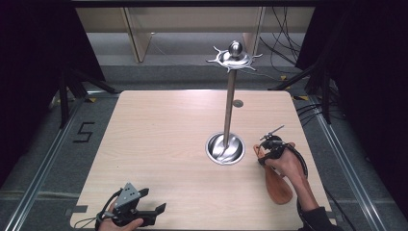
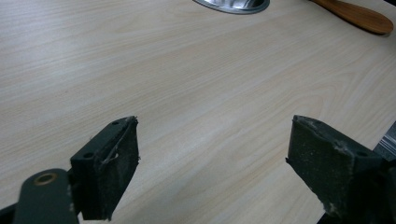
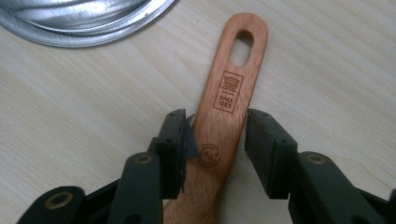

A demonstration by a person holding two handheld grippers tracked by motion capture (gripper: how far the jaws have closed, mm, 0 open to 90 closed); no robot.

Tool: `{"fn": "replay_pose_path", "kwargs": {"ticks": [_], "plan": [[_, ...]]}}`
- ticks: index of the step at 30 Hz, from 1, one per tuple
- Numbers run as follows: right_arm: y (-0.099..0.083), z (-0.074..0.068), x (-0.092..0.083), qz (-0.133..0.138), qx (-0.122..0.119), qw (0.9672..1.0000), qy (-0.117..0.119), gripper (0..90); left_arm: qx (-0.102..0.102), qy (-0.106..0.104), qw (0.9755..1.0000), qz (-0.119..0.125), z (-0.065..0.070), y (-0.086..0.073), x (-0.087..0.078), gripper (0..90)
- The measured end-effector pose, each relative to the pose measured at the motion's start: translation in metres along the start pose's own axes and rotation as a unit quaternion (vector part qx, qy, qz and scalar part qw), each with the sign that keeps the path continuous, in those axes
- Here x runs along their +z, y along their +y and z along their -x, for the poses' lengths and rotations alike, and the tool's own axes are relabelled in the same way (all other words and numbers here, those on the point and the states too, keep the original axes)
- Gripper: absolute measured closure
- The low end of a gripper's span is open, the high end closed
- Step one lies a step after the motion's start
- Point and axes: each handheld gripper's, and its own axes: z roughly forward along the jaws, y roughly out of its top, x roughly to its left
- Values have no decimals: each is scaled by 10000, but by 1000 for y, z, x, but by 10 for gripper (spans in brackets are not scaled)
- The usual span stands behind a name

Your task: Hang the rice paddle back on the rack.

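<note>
A wooden spoon lies flat on the table at the right, its bowl toward the front edge. In the right gripper view its handle, with a hanging hole and a stamped logo, runs between the jaws. My right gripper is shut on that handle, both pads against its sides; in the high view this gripper sits just right of the stand's base. My left gripper rests near the front left edge, wide open over bare wood.
A steel hanging stand rises mid-table from a round dish base, with a tall pole and a hooked crown. The base's rim lies close to the spoon's handle end. A small round hole marks the tabletop behind it.
</note>
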Motion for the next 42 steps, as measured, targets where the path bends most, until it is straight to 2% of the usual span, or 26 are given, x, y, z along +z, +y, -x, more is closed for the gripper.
{"fn": "replay_pose_path", "kwargs": {"ticks": [1, 2, 4, 5, 6, 7, 8, 9, 10, 14, 15, 20, 32, 33, 34, 37, 39, 42], "plan": [[1, 1, 0, -65, -107, 9999, 59, 628, 33, -89, 10000, 25, -2, 0, -1, 160], [1, 0, 1, -88, -42, 10000, 5, 635, 9, -40, 10000, 46, -1, 1, -1, 160], [2, 0, 0, -159, -135, 9998, 34, 647, 65, -27, 10000, 29, -2, 1, -1, 160], [2, -2, -1, -231, -28, 9997, 44, 651, 76, -27, 10000, 7, -2, 0, -1, 160], [3, -3, -2, -277, 22, 9996, 102, 652, -3, -21, 10000, -3, -1, 0, -1, 161], [4, -1, -1, -256, -171, 9995, 38, 654, -13, -38, 10000, 22, -1, 0, -1, 161], [4, -1, -1, -256, -171, 9995, 38, 654, -13, -38, 10000, 22, -1, 0, -1, 161], [5, -3, -2, -423, -107, 9990, 42, 657, 110, -59, 9999, 19, -2, 0, -1, 161], [5, -3, -1, -382, -201, 9991, 15, 658, 106, -65, 9999, 23, -2, 0, -1, 161], [7, -6, -2, -511, -210, 9985, -13, 657, 61, -62, 10000, 33, -2, 0, -1, 161], [8, -6, -1, -516, -286, 9983, -26, 657, 57, -62, 10000, 36, -2, 0, -1, 161], [13, -7, -1, -734, -452, 9963, -39, 657, 60, -79, 9999, 42, -1, 0, -1, 161], [19, -11, 0, -1049, -530, 9931, 42, 655, 90, -100, 9999, 33, -2, 0, -2, 161], [20, -11, 0, -1180, -495, 9918, 73, 655, 73, -97, 9999, 43, -2, 0, -1, 162], [21, -10, 1, -1141, -531, 9920, 97, 655, -21, -91, 9999, 56, -1, 0, -1, 162], [23, -10, 1, -1263, -512, 9906, 126, 657, -40, -91, 9999, 66, -1, 0, -1, 162], [24, -8, 2, -1279, -602, 9899, 137, 657, -34, -93, 9999, 60, -1, 0, -1, 162], [25, -9, 2, -1430, -493, 9884, 154, 661, 15, -94, 10000, 15, -1, 0, -2, 162]]}}
